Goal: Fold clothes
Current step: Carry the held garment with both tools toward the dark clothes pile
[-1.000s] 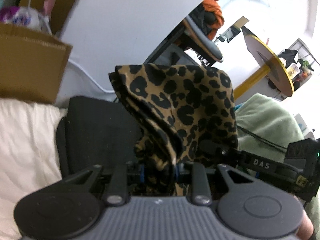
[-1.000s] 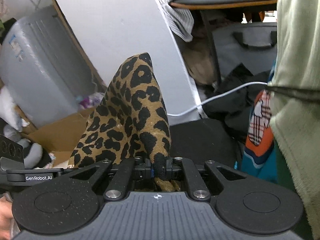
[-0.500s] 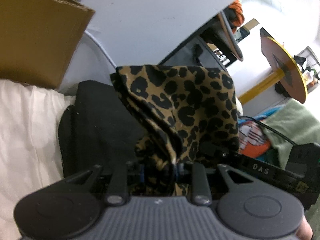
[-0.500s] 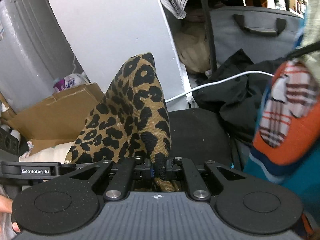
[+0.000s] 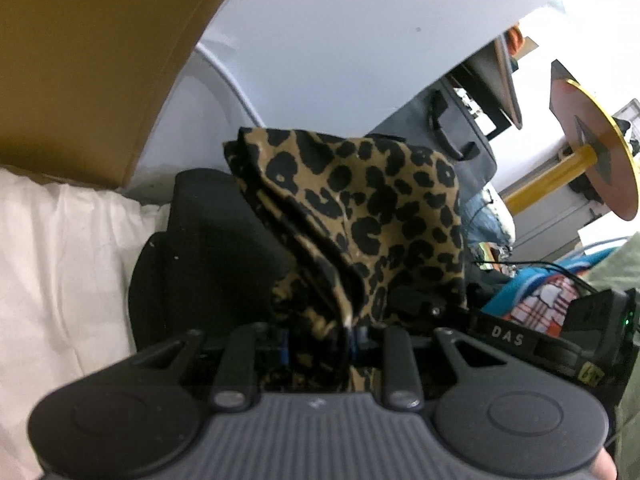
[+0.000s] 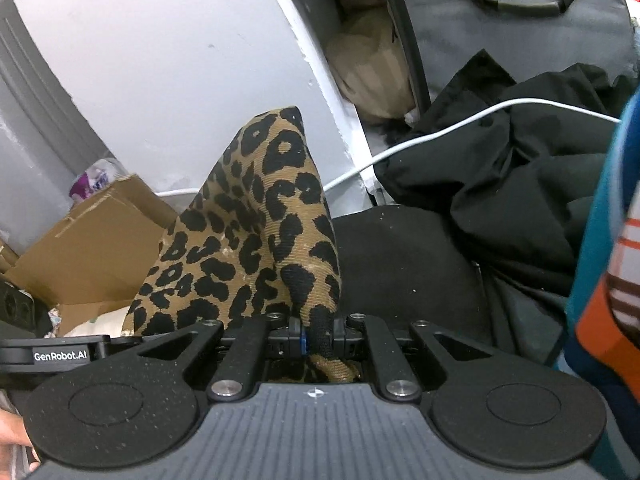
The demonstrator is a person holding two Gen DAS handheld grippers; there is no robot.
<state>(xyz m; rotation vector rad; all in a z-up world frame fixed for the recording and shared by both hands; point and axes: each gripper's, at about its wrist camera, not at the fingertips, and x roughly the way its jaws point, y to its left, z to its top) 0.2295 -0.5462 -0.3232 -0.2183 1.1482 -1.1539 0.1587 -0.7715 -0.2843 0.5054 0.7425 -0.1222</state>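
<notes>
I have the leopard-print garment (image 5: 372,216) pinched in both claws, so it hangs in the air between them and above the black cushion (image 5: 208,240) that lies on the white bedding (image 5: 60,264). My left claw (image 5: 318,340) is pressed onto a thick, layered bunch of its folds, and my right claw (image 6: 318,334) is squeezed almost together on a thinner corner of it. To do this step well, I judge I should keep both pinches firm, hold the two corners level and pulled gently apart so the cloth stays taut, and lay it down on a flat, bare part of the bed rather than on the heaped black clothing (image 6: 520,184) at the right. The layers in the left claw look uneven, so I would watch that none slips out. Of containers, the grey bag (image 6: 508,24) with handles stands shut, so its contents are hidden, and the cardboard box (image 6: 92,248) stands open, its inside too dim to tell.
</notes>
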